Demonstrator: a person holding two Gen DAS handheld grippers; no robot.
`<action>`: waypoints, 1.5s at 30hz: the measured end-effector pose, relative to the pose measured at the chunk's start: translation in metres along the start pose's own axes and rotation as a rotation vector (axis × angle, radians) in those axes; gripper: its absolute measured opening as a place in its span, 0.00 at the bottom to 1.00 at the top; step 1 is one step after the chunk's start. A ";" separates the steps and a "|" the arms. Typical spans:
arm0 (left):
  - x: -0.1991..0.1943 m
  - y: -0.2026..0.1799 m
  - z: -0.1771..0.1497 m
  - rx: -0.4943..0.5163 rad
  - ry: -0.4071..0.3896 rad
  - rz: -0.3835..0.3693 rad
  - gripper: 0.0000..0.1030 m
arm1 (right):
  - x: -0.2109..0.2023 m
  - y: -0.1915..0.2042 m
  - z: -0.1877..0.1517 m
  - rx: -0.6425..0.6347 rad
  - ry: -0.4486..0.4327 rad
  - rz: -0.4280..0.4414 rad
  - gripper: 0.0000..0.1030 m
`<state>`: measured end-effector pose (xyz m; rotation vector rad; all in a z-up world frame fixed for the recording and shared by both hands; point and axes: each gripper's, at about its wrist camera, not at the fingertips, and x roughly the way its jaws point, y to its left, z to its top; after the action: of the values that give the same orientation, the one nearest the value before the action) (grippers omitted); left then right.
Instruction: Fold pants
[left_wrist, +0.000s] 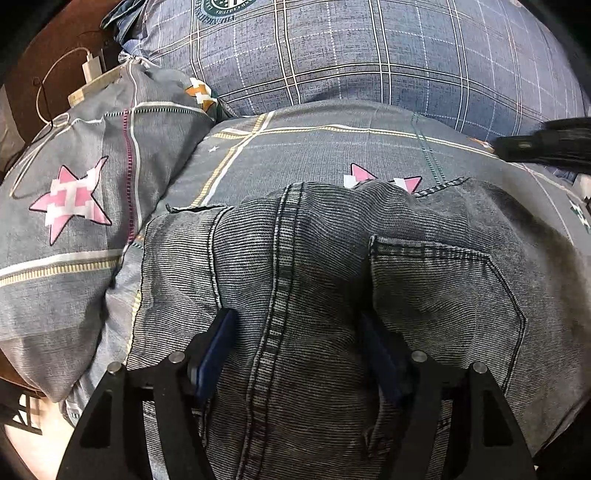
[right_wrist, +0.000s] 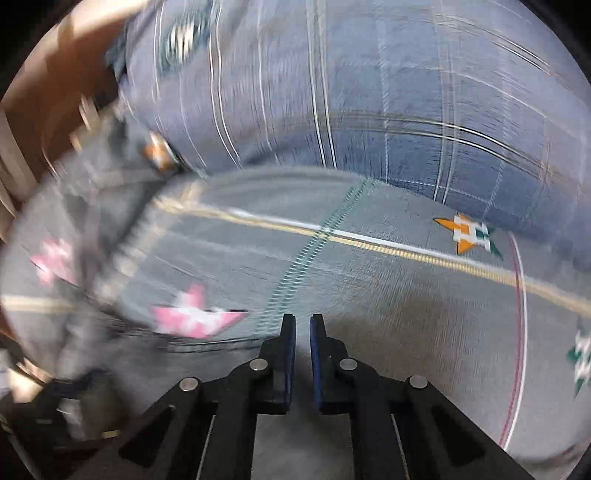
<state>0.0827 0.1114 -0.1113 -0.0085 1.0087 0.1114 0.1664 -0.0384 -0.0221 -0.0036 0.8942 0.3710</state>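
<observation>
Pants (left_wrist: 303, 280) lie bunched on the bedspread (left_wrist: 314, 155), folding barely begun; left gripper (left_wrist: 295, 328) straddles a denim ridge, jaws apart, while right gripper (right_wrist: 303, 325) hangs closed and empty.

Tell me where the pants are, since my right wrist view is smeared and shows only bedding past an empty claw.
Observer: The pants lie on the star-print bedspread, straddled by the left claw.
Operator: Is it gripping them?
Observer: A ridge of denim fills the gap between its fingers; I cannot tell whether the pads press on it.
Operator: Which side faces up?
Observer: The seat does: a back pocket shows just right of the claw.
</observation>
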 end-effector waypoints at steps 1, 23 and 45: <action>0.000 0.001 0.000 0.002 -0.002 0.004 0.69 | -0.011 0.000 -0.006 0.027 0.001 0.063 0.10; -0.023 -0.004 -0.029 -0.024 -0.016 0.009 0.74 | -0.025 -0.059 -0.129 0.345 0.064 0.142 0.68; -0.023 0.006 -0.040 -0.107 0.001 -0.055 0.84 | -0.016 -0.049 -0.141 0.266 0.020 0.213 0.99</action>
<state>0.0365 0.1133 -0.1127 -0.1337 1.0020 0.1144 0.0662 -0.1116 -0.1064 0.3350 0.9611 0.4481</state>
